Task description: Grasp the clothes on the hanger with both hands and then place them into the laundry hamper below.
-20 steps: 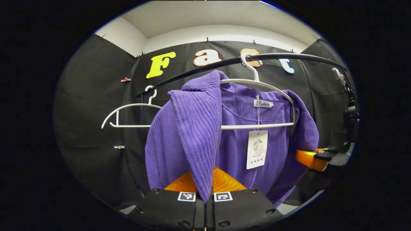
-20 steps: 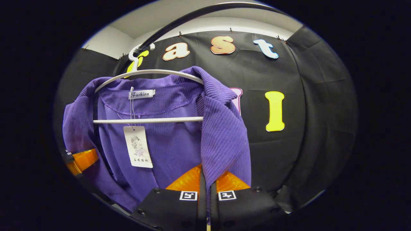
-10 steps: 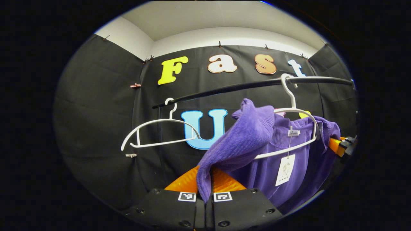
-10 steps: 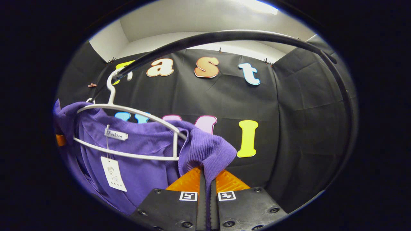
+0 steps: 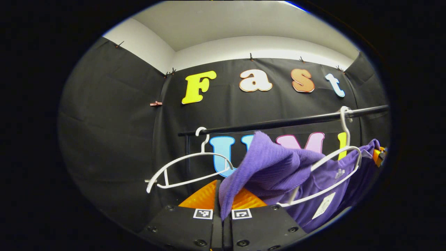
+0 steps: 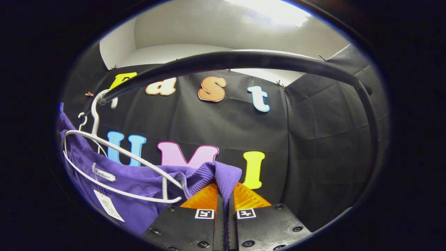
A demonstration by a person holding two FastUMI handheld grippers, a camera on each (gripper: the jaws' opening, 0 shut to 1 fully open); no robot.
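Purple ribbed top (image 5: 278,170): draped low across a white hanger (image 5: 325,174), which hangs tilted by its hook from a black rail (image 5: 278,122); one shoulder end pulled off toward the left tongs (image 5: 223,205), the other toward the right tongs (image 6: 223,202). Left tongs: closed narrow, both fingers pinching a fold of the purple cloth between them. Right tongs: likewise closed tight on a fold of the same top (image 6: 139,188), just beside the hanger's (image 6: 118,167) end. Paper tag (image 6: 108,206): white, hanging from the collar by a thread, near a small sewn collar label (image 6: 103,172). Second white hanger (image 5: 188,167): bare, hooked on the rail to the left of the top. Rail (image 6: 237,62): curves overhead in the right gripper view.
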